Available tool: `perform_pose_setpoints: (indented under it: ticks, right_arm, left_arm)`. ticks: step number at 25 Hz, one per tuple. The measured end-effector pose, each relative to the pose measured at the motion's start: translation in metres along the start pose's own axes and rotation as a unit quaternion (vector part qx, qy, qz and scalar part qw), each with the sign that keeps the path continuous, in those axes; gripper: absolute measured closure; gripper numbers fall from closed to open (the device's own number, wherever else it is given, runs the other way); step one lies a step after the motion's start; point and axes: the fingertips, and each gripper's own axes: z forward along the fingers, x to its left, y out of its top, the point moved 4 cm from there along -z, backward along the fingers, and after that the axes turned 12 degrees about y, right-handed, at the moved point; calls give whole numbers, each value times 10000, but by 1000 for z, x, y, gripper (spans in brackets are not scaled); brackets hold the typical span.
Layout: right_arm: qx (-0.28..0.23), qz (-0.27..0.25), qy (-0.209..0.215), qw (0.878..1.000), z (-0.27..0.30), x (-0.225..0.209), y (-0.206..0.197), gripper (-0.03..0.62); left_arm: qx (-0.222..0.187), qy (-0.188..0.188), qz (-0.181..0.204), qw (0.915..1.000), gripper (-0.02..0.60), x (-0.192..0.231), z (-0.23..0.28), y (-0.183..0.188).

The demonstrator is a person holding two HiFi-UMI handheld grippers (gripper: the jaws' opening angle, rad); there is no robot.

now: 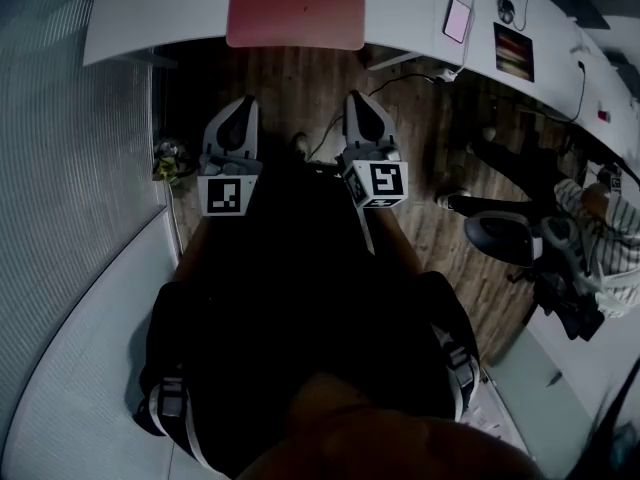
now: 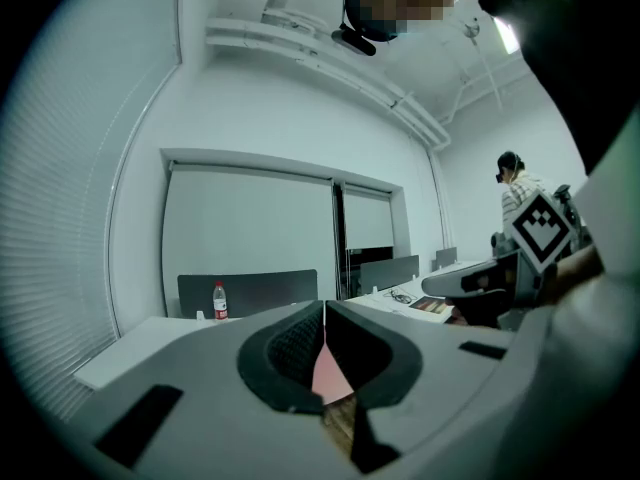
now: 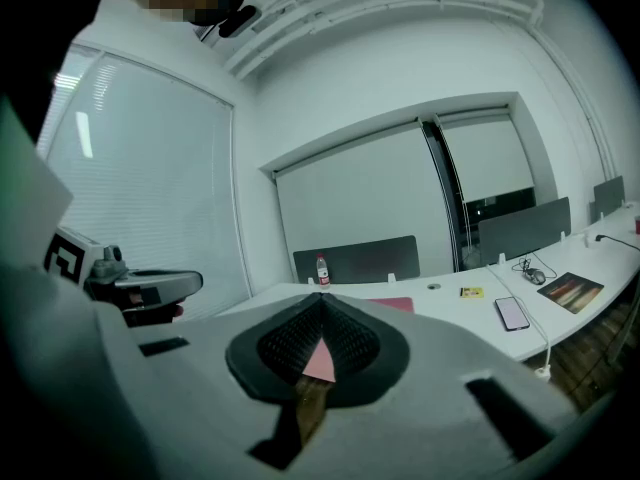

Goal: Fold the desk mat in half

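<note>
The pink desk mat (image 1: 296,8) lies flat at the near edge of the white desk (image 1: 160,8), at the top of the head view. Both grippers hover side by side over the wooden floor, short of the desk and pointing at the mat. My left gripper (image 1: 240,106) has its jaws pressed together with nothing held; a pink sliver of the mat (image 2: 325,373) shows behind them. My right gripper (image 1: 360,100) is likewise shut and empty, with the mat (image 3: 396,305) ahead of it on the desk. Neither gripper touches the mat.
A phone (image 1: 457,19), a dark printed card (image 1: 513,52) and earphones (image 1: 508,3) lie on the desk right of the mat. A water bottle (image 3: 322,270) stands at the desk's far side. A seated person (image 1: 600,228) and an office chair (image 1: 500,233) are at right. A curved white desk (image 1: 90,348) runs along my left.
</note>
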Motion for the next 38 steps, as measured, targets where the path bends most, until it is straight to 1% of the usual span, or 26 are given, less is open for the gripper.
perform_pose_setpoints:
  ticks: [2,5,7,12,17,21,24,26,29,32,38]
  right_arm:
    - [70,13,62,10000,4,-6,-4,592]
    - [201,80,63,9997,11,-14,-9,592]
    - [187,48,12,9998,18,-19,-7,592]
    - [184,32,-139,9997,38,-27,-14,592]
    - [219,150,-258,9993,71,-32,-12,593]
    - [260,174,-223,9993,106,-34,-10,592]
    - [376,189,-250,9988,133,-36,-8,592]
    - [493,196,-307,9981,152,-39,-11,592]
    - [613,200,-424,9970,179,-43,-14,592]
    - [629,283,-536,9962,197,-47,-11,592]
    - [693,36,-573,9959,222,-55,-8,592]
  left_arm:
    - [63,15,60,10000,574,-4,5,-3]
    - [204,21,-55,9998,574,-4,15,-6]
    - [280,-9,-74,9996,574,-2,23,-9]
    - [216,-128,-124,9996,574,14,48,-19]
    - [201,-290,-188,9992,574,35,81,-17]
    - [284,-390,-330,9983,574,54,110,-17]
    - [326,-542,-137,9979,574,70,130,-17]
    - [380,-560,-39,9977,574,82,144,-21]
    - [397,-702,-171,9966,574,100,166,-23]
    - [484,-865,-248,9948,574,115,183,-24]
    - [467,-1071,-270,9928,574,126,208,-26]
